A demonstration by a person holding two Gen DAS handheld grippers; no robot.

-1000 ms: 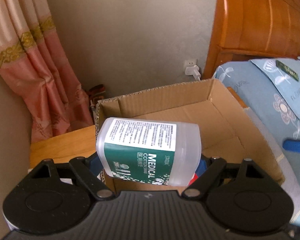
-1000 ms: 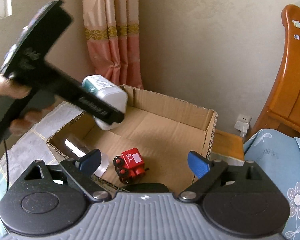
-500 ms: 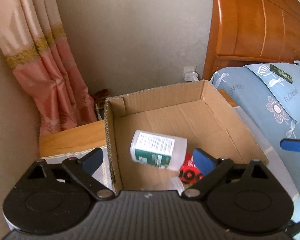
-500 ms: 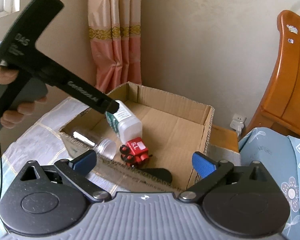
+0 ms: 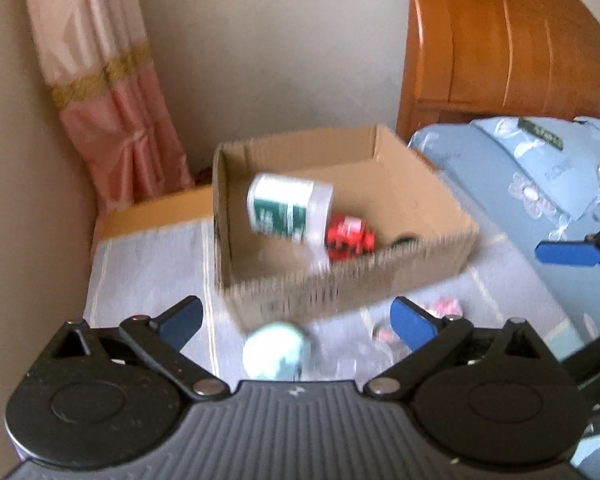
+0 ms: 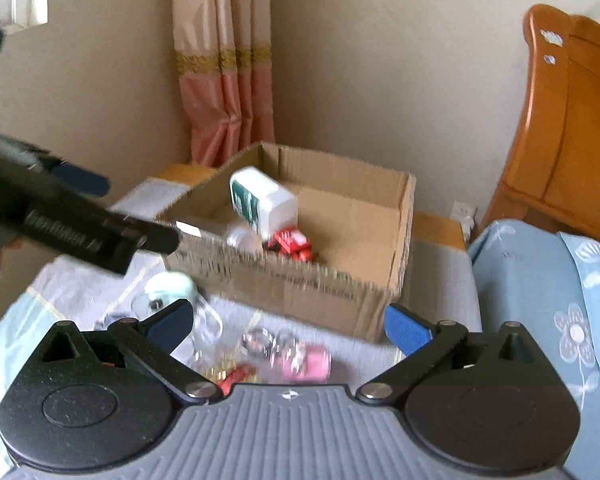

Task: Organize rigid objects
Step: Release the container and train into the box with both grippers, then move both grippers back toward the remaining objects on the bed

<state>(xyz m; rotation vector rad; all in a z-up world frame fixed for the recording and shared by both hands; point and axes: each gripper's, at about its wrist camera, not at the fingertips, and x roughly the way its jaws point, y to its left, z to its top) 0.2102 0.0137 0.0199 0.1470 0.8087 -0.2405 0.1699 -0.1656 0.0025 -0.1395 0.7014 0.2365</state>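
Two grippers, left (image 5: 296, 322) opening with nothing between its jaws, right (image 6: 288, 326) wide and empty, above a bed; likely next, a pink-capped clear jar (image 6: 304, 362) lying just before the cardboard box's (image 6: 300, 288) near wall: light, stiff, slippery, probably best pinched across its body.

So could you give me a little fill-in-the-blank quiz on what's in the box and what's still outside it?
1. The white bottle with the green label lies inside the ____ box.
2. Right beside that bottle sits a small ____ toy vehicle.
3. The pink item lies ____ the cardboard box, on the cloth.
4. The left tool holds ____ between its blue pads.

Missing words: cardboard; red; outside; nothing
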